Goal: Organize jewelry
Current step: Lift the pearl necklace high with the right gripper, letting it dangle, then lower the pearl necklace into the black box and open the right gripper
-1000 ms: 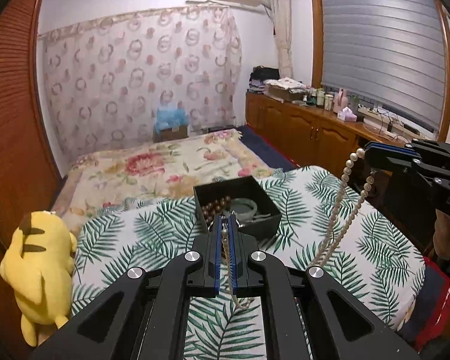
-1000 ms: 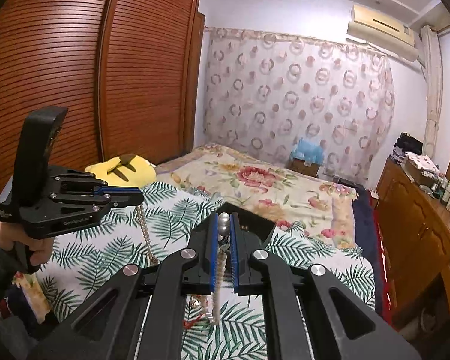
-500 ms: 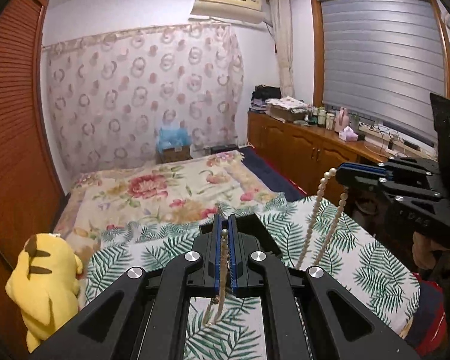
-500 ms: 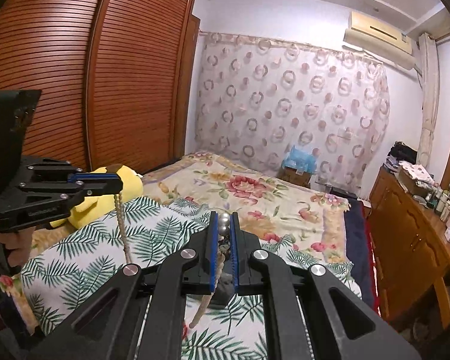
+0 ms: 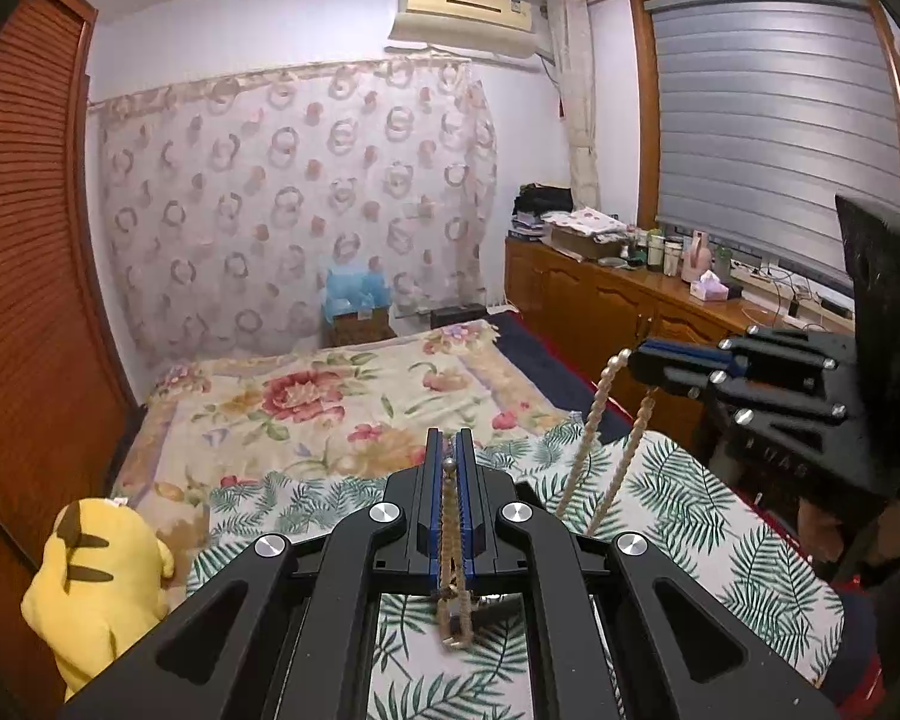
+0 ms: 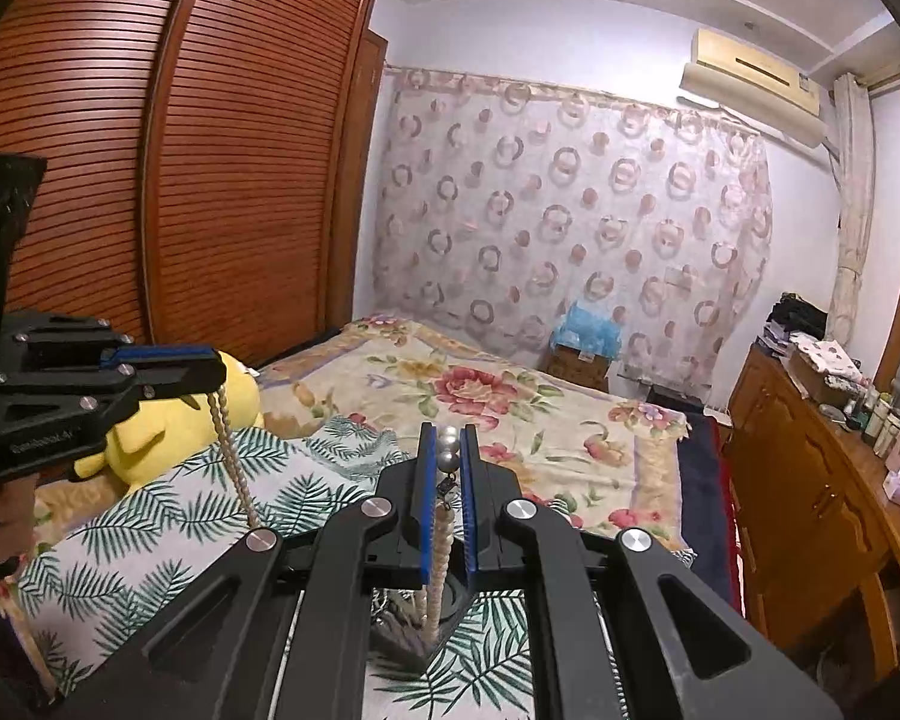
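Left hand-held gripper point(image 5: 449, 456): pinching pearl necklace point(image 5: 594, 420), lifted.
Right hand-held gripper point(image 6: 448, 450): pinching clasp end.
Box: dropped below view; necklace clear for placing.

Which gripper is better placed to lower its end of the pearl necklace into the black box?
Probably the right. The right gripper, shut on the pearl necklace, hangs directly above the black box. The left gripper also holds the necklace, but its view barely shows the box.
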`<state>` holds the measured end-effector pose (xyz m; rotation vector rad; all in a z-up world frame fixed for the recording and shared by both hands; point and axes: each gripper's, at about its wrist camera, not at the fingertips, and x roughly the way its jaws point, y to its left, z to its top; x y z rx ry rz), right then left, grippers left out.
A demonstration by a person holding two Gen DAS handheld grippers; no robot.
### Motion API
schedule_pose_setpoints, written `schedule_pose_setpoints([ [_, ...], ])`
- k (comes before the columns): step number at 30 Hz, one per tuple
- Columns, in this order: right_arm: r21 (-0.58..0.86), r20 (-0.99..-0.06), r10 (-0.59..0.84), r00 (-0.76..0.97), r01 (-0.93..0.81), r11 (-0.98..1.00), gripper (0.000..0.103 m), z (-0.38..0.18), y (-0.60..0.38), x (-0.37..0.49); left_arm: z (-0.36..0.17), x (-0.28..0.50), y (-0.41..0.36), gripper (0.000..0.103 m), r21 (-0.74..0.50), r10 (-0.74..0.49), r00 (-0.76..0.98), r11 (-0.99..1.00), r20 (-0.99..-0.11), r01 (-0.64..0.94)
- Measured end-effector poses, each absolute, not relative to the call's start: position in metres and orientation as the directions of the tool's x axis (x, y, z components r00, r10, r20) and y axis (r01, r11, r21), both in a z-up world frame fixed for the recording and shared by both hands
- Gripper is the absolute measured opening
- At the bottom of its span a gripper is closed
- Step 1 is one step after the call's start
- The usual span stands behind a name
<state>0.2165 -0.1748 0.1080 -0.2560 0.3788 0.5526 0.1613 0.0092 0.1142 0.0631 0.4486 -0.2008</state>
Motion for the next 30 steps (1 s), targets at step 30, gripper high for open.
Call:
schedule_pose_setpoints([
  [30, 0.020, -0.644, 0.442, 0.625, -0.563, 0.826, 0.009, -0.030, -0.167, 0.264, 0.099, 0.232, -0.018, 0.004, -0.057, -0.230, 0.844, 0.971, -0.485, 0.232],
])
